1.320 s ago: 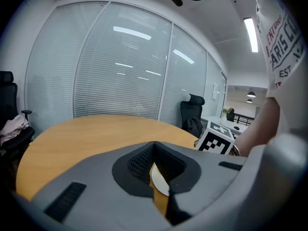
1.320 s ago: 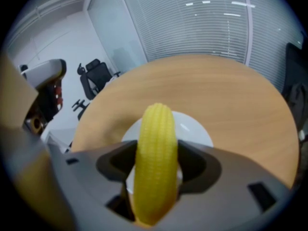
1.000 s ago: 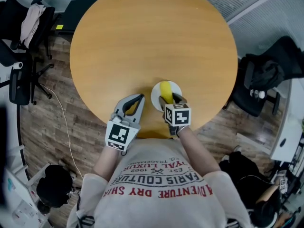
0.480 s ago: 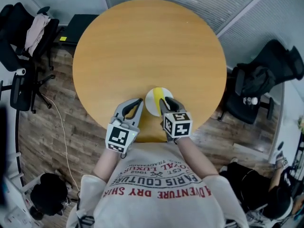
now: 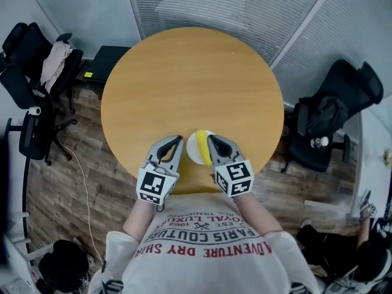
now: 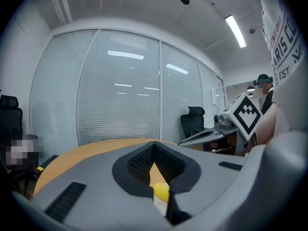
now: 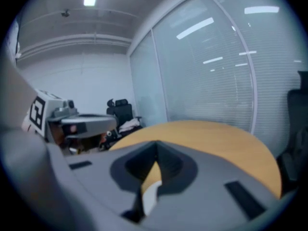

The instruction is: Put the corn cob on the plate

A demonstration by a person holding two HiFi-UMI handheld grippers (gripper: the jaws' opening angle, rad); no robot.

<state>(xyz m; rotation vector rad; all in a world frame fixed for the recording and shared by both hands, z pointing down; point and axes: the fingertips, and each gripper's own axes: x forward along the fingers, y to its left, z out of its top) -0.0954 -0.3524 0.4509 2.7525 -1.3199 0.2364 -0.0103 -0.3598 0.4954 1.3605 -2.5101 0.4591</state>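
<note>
The yellow corn cob [image 5: 203, 147] lies on the small white plate [image 5: 192, 146] near the front edge of the round wooden table [image 5: 190, 84]. My left gripper [image 5: 178, 139] is shut and empty, lifted just left of the plate. My right gripper [image 5: 210, 138] is shut and empty too, raised just right of the cob. In the left gripper view, the shut left gripper [image 6: 154, 146] leaves a gap that shows a bit of the cob [image 6: 161, 192]. Below the right gripper [image 7: 155, 146], the right gripper view shows the plate [image 7: 150, 194].
Black office chairs stand around the table: one with a garment [image 5: 52, 63] at the left, another [image 5: 334, 115] at the right. A dark box [image 5: 109, 60] sits on the floor at the back left. Frosted glass walls with blinds [image 5: 233, 11] close the far side.
Both grippers have risen and drawn back from the plate. The right gripper, open around the cob a second ago, is now shut and empty. The cob stays on the plate.
</note>
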